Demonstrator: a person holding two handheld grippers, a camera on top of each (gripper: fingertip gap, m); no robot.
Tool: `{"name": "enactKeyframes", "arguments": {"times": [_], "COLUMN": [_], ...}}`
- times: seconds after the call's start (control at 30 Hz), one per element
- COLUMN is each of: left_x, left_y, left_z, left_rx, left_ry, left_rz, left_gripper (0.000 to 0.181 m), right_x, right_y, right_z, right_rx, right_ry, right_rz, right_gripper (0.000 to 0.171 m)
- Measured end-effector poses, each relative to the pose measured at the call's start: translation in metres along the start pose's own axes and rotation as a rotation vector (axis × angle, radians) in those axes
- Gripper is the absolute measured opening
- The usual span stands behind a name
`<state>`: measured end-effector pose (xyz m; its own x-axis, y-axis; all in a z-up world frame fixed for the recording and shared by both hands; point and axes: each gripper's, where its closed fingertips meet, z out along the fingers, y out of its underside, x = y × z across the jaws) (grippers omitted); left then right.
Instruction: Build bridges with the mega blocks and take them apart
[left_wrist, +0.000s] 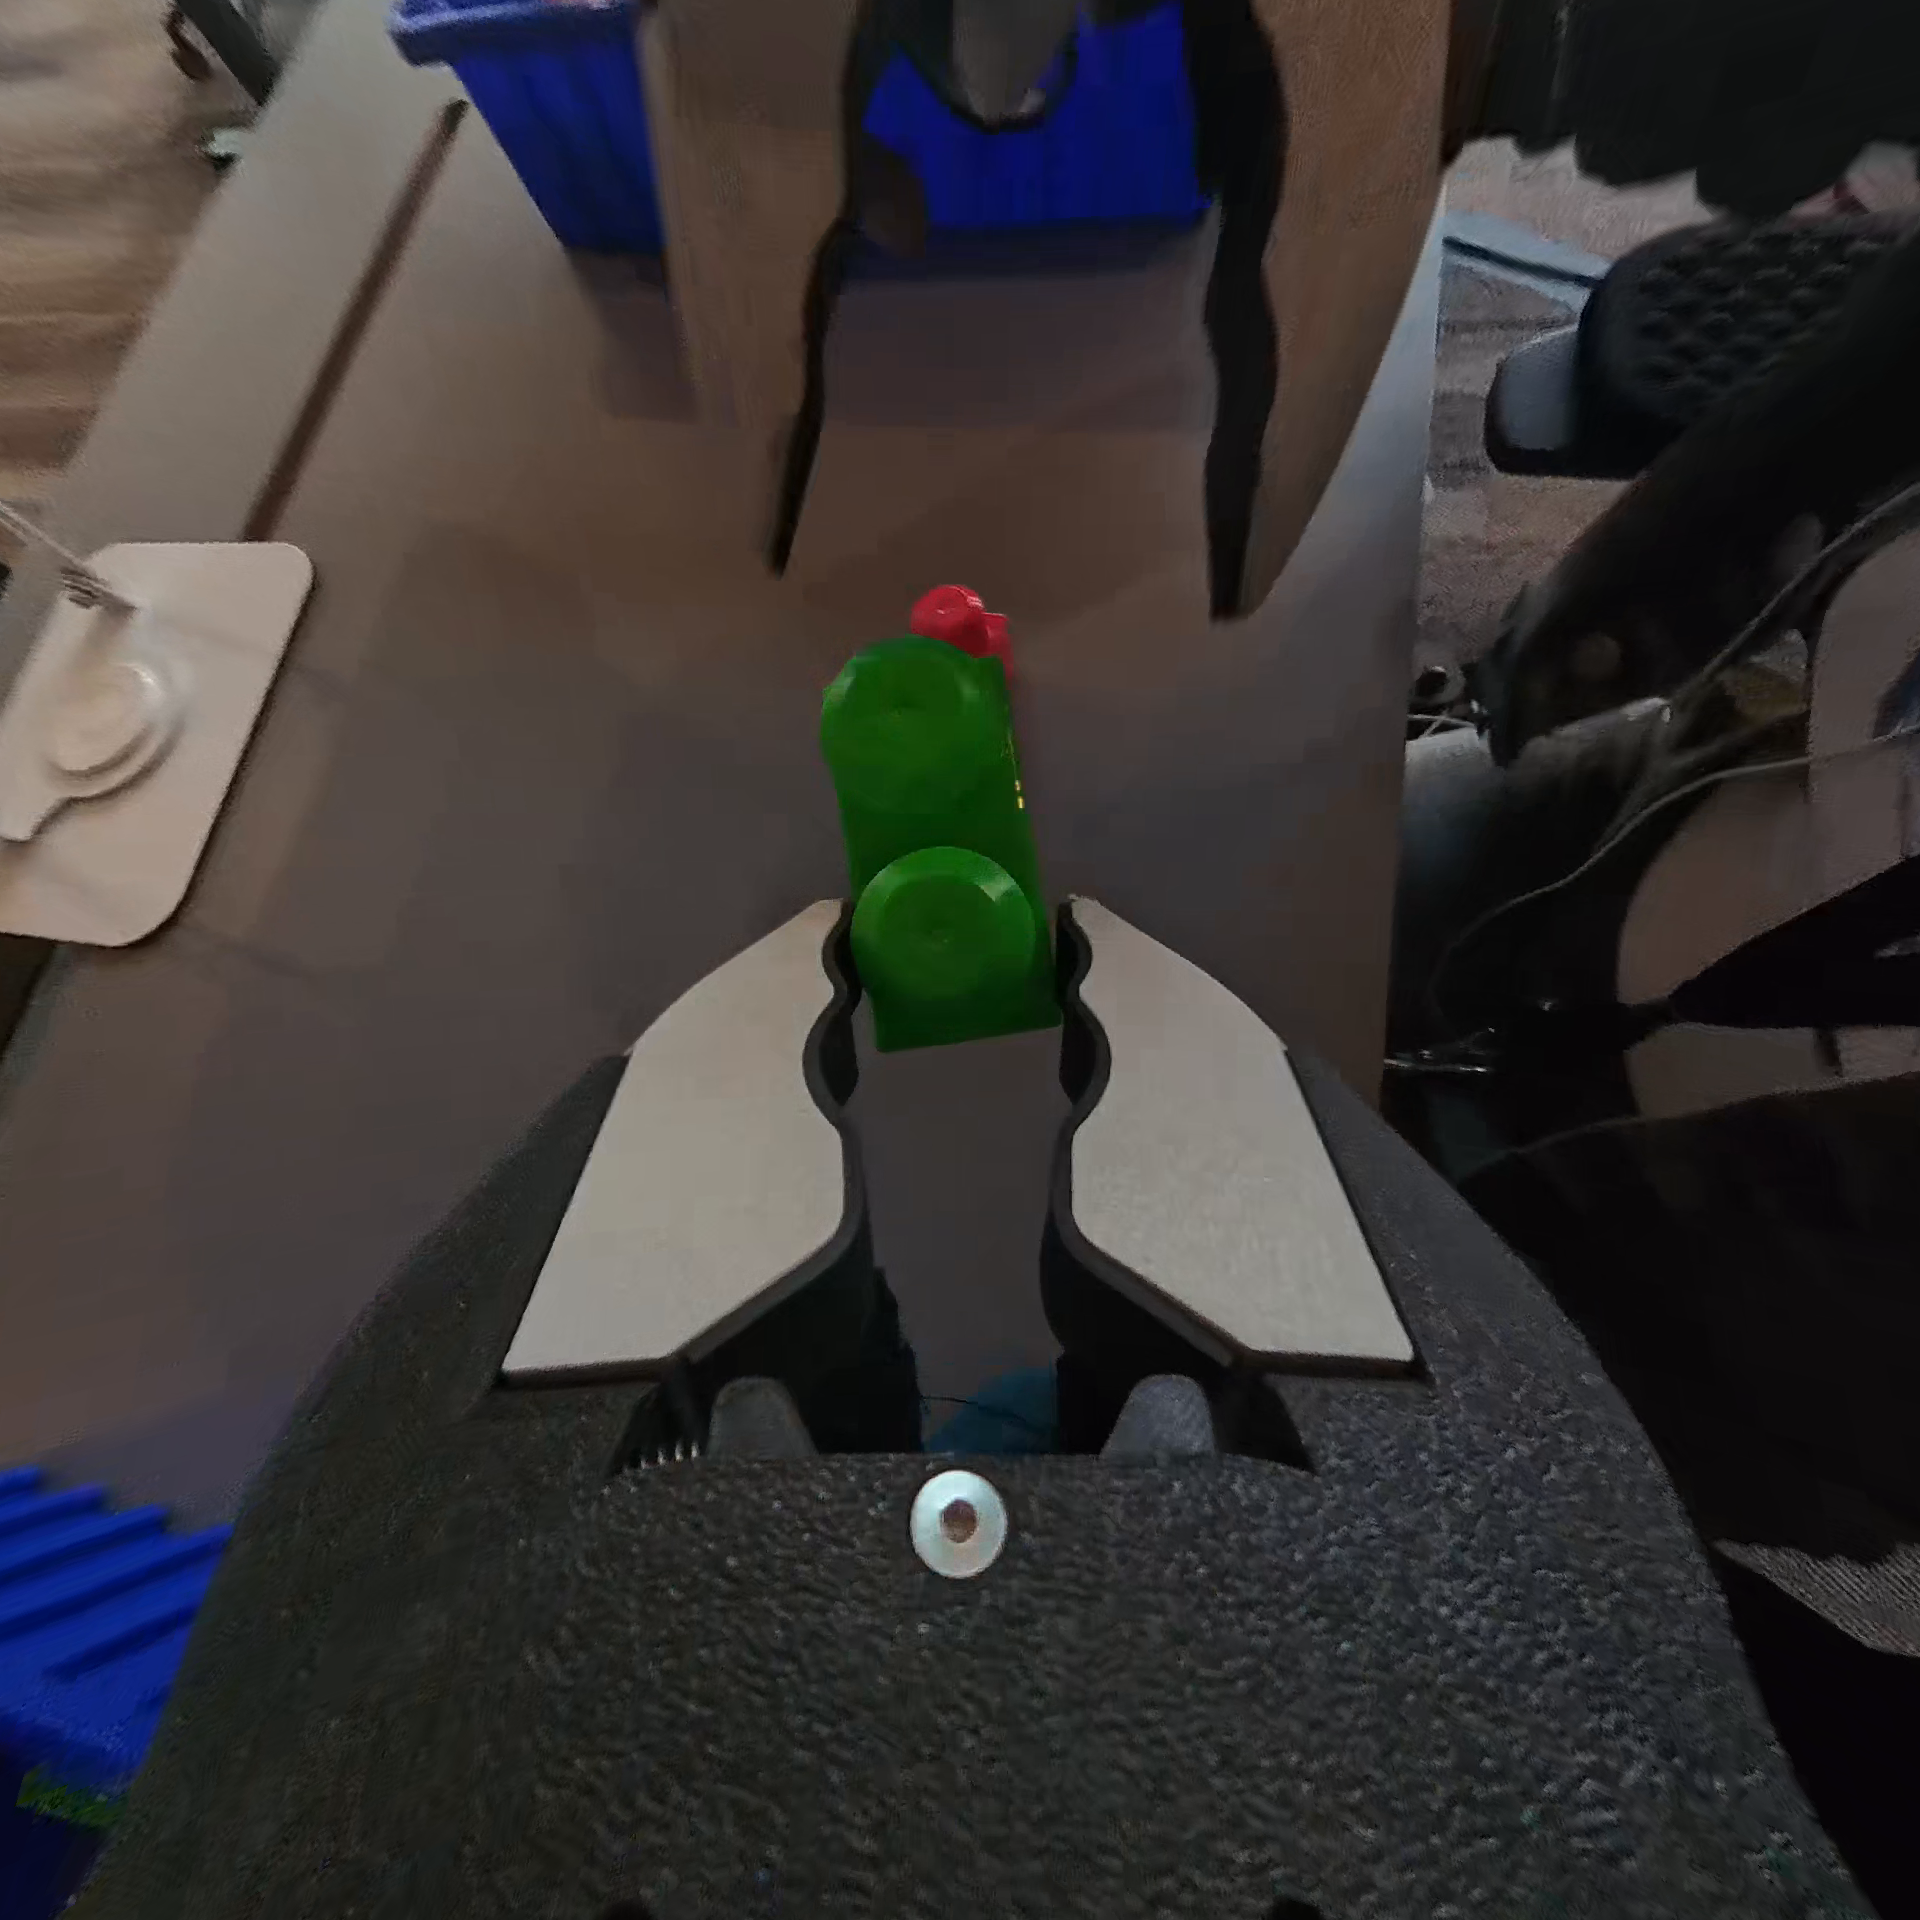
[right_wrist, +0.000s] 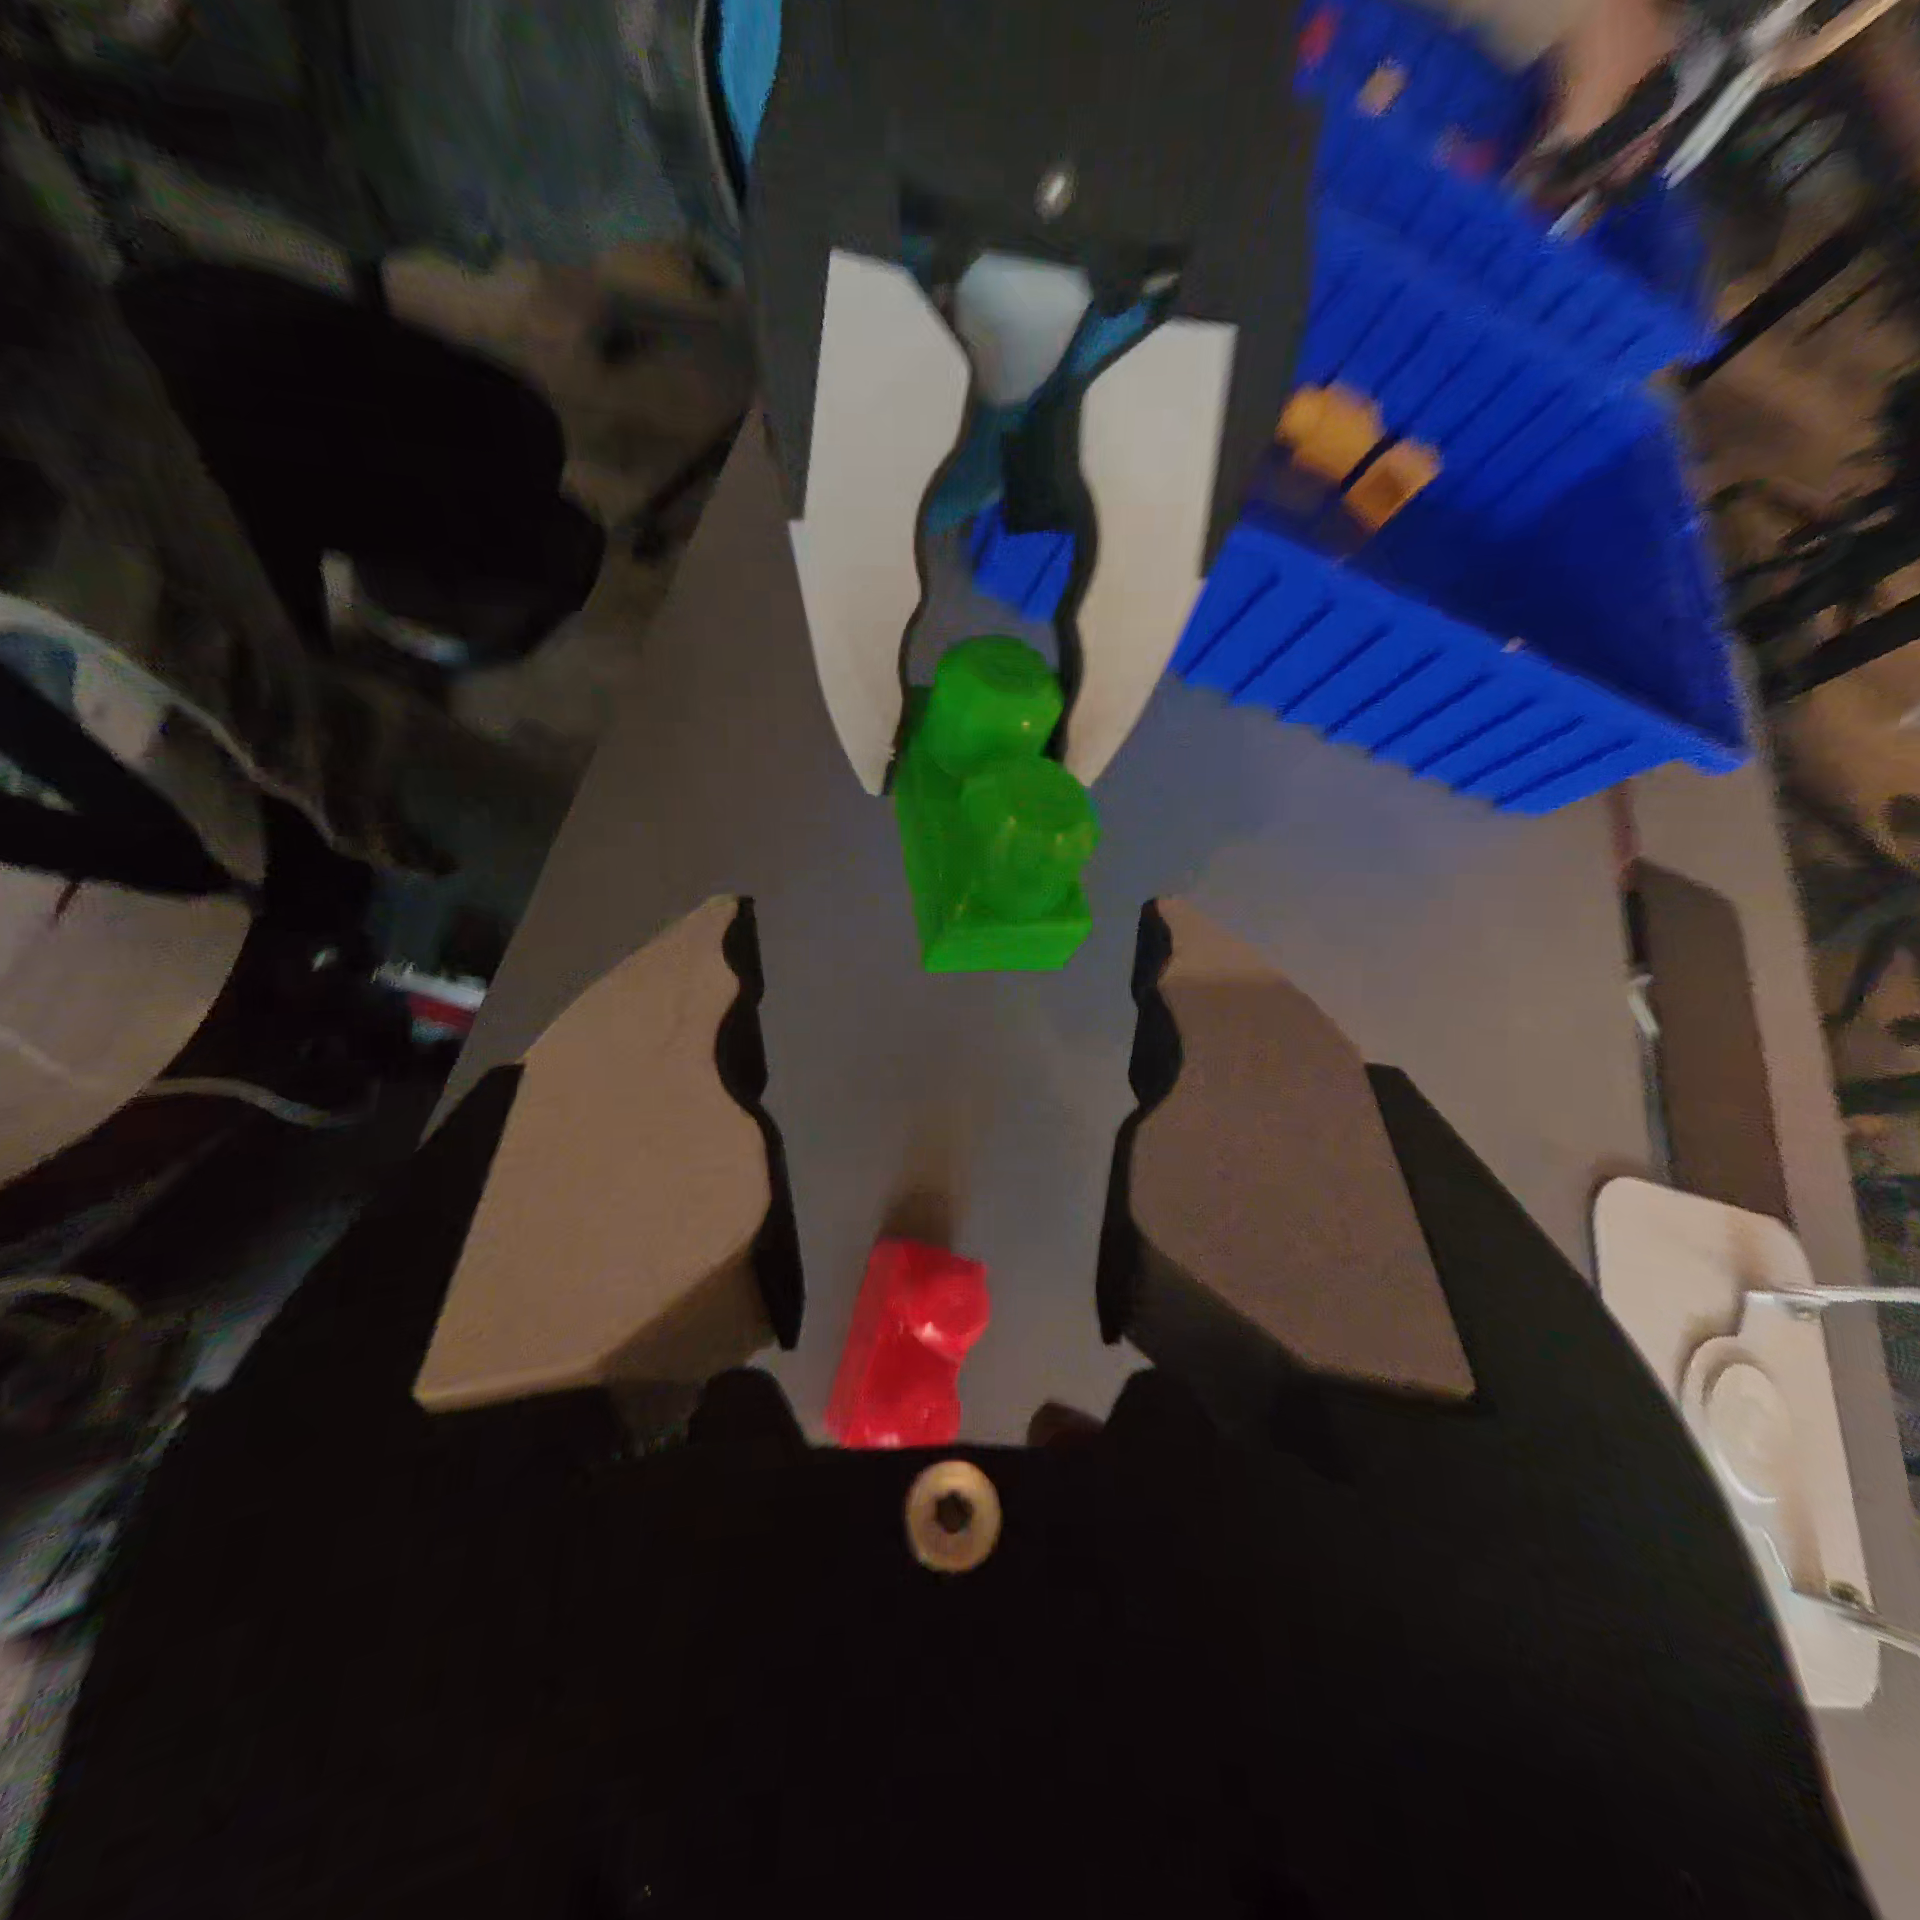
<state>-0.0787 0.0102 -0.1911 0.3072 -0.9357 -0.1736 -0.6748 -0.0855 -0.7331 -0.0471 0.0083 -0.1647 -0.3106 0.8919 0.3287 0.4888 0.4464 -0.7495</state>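
Observation:
A green two-stud mega block (left_wrist: 935, 790) sits in my left gripper (left_wrist: 951, 930), which is shut on its near end. The right wrist view shows the same block (right_wrist: 997, 842) tilted, with the left gripper (right_wrist: 987, 748) clamped on its far end. A red block (left_wrist: 958, 618) lies on the brown table (left_wrist: 520, 831) just beyond the green one. My right gripper (right_wrist: 945, 914) is open and empty, facing the left one. The red block (right_wrist: 909, 1351) lies below it, between its fingers near their base. In the left wrist view the right gripper (left_wrist: 1008, 582) hangs over the red block.
A blue ribbed bin (right_wrist: 1455, 644) holding orange-yellow blocks (right_wrist: 1351, 447) stands behind the left gripper. Another blue bin (left_wrist: 582, 125) is at the far table end. A white pad with a clear stand (left_wrist: 156, 727) lies at the table's side. A chair and cables (left_wrist: 1714, 332) are off the edge.

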Motion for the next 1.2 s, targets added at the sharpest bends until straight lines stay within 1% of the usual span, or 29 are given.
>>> {"name": "enactKeyframes", "arguments": {"times": [0.03,0.13,0.27,0.33,0.37,0.4,0.47,0.53,0.6,0.77,0.83,0.97,1.03,1.1,1.2], "left_x": [0.002,0.002,0.005,0.008,0.008,0.007,0.006,0.008,0.008,0.007,0.006,0.004,0.001,-0.007,-0.025], "left_y": [0.000,-0.001,-0.004,-0.007,-0.010,-0.011,-0.013,-0.018,-0.021,-0.023,-0.023,-0.024,-0.028,-0.028,-0.024], "left_z": [0.003,0.011,0.020,0.024,0.025,0.025,0.024,0.024,0.023,0.024,0.024,0.024,0.020,0.011,-0.011], "left_rx": [-0.023,-0.085,-0.128,-0.128,-0.110,-0.109,-0.107,-0.078,-0.074,-0.076,-0.078,-0.073,-0.016,0.034,0.134], "left_ry": [0.002,-0.019,-0.009,0.005,0.008,0.011,0.014,0.033,0.035,0.040,0.038,0.024,0.017,-0.023,-0.124], "left_rz": [0.000,0.009,0.003,0.007,0.010,0.001,-0.006,0.002,0.015,0.013,0.010,0.015,-0.016,-0.034,-0.080], "left_gripper": [0.035,0.035,0.036,0.035,0.035,0.035,0.035,0.036,0.035,0.036,0.036,0.036,0.036,0.035,0.035], "right_x": [-0.003,-0.003,0.005,0.007,0.005,0.004,0.005,0.001,0.000,0.000,0.000,0.003,0.006,0.013,0.026], "right_y": [0.004,0.015,0.023,0.024,0.023,0.023,0.024,0.025,0.024,0.026,0.028,0.027,0.025,0.027,0.046], "right_z": [0.006,0.018,0.023,0.025,0.024,0.023,0.021,0.021,0.021,0.018,0.018,0.018,0.016,0.008,-0.007], "right_rx": [-0.074,-0.243,-0.368,-0.399,-0.400,-0.404,-0.414,-0.414,-0.407,-0.412,-0.417,-0.377,-0.326,-0.302,-0.329], "right_ry": [-0.039,-0.088,-0.089,-0.091,-0.108,-0.114,-0.119,-0.144,-0.155,-0.161,-0.168,-0.138,-0.119,-0.090,-0.033], "right_rz": [-0.010,-0.024,-0.047,-0.058,-0.051,-0.037,-0.022,-0.013,-0.013,-0.003,-0.011,-0.033,-0.009,0.032,0.118], "right_gripper": [0.067,0.063,0.055,0.051,0.046,0.045,0.048,0.047,0.040,0.038,0.034,0.034,0.034,0.034,0.034]}}
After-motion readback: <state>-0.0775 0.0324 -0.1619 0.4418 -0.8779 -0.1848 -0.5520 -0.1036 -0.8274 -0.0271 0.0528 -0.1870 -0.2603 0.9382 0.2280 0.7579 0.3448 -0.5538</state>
